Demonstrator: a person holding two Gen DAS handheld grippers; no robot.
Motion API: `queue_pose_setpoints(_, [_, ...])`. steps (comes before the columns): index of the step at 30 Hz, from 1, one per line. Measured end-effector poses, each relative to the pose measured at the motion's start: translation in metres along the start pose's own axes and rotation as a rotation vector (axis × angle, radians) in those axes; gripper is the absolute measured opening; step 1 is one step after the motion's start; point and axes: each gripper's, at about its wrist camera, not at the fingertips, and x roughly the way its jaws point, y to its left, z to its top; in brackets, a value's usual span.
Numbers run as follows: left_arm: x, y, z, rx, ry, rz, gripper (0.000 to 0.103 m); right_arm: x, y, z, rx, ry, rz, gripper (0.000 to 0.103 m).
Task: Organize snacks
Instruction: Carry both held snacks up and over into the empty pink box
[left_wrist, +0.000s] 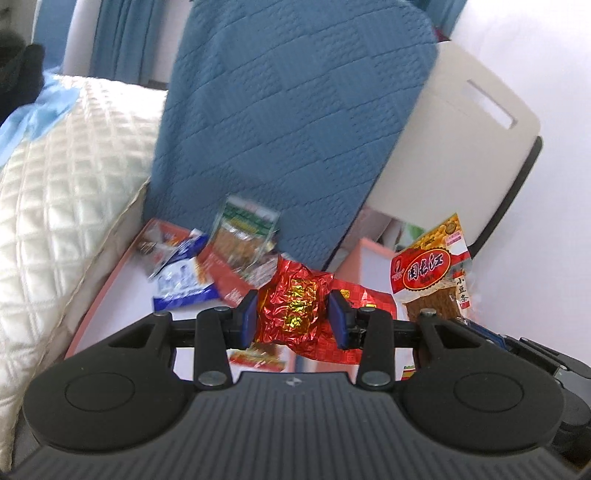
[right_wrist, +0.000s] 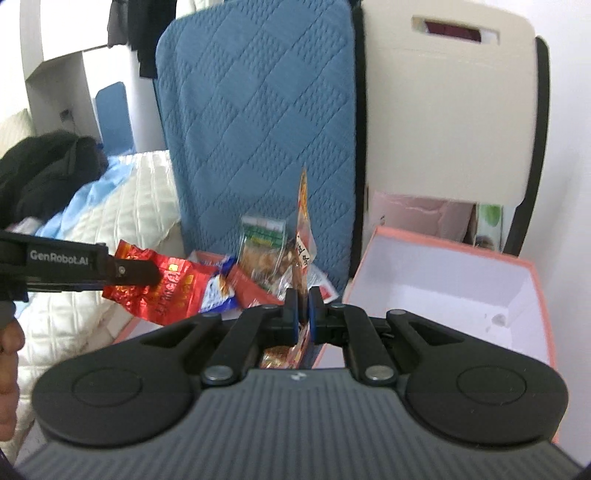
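Observation:
My left gripper (left_wrist: 293, 314) is shut on a crinkled red foil snack packet (left_wrist: 295, 306), held above a pink tray (left_wrist: 110, 273). The tray carries a pile of snacks, among them a blue-and-white packet (left_wrist: 184, 284) and a clear packet with a green label (left_wrist: 245, 232). My right gripper (right_wrist: 303, 310) is shut on a flat red-and-orange packet of brown strips (right_wrist: 303, 229), seen edge-on between its pads. In the left wrist view that packet (left_wrist: 430, 273) shows its printed face. An open pink box (right_wrist: 447, 284) with a bare white inside stands to the right.
A blue quilted cushion (left_wrist: 291, 110) leans upright behind the snacks, next to a beige chair back (right_wrist: 443, 122). White quilted bedding (left_wrist: 66, 192) borders the tray on the left, with a black garment (right_wrist: 48, 166) on it. A person's hand (right_wrist: 9, 369) shows at the left edge.

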Motion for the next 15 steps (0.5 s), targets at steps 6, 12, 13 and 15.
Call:
queue_pose_setpoints(6, [0.005,-0.045,0.015,0.044,-0.017,-0.05,0.045,-0.016,-0.023,0.017,0.014,-0.041,-0.023,0.009])
queue_pose_setpoints(12, [0.028,-0.088,0.018,0.108,0.003,-0.094,0.045,-0.022,-0.051,0.027,0.035,-0.069,-0.067,0.009])
queue_pose_setpoints(13, [0.033,-0.095,0.017,0.115,0.01,-0.1,0.045,-0.022,-0.056,0.026,0.04,-0.07,-0.076,0.009])
queue_pose_setpoints(15, [0.044,-0.108,0.014,0.128,0.029,-0.119,0.045,-0.02,-0.066,0.024,0.051,-0.066,-0.096,0.009])
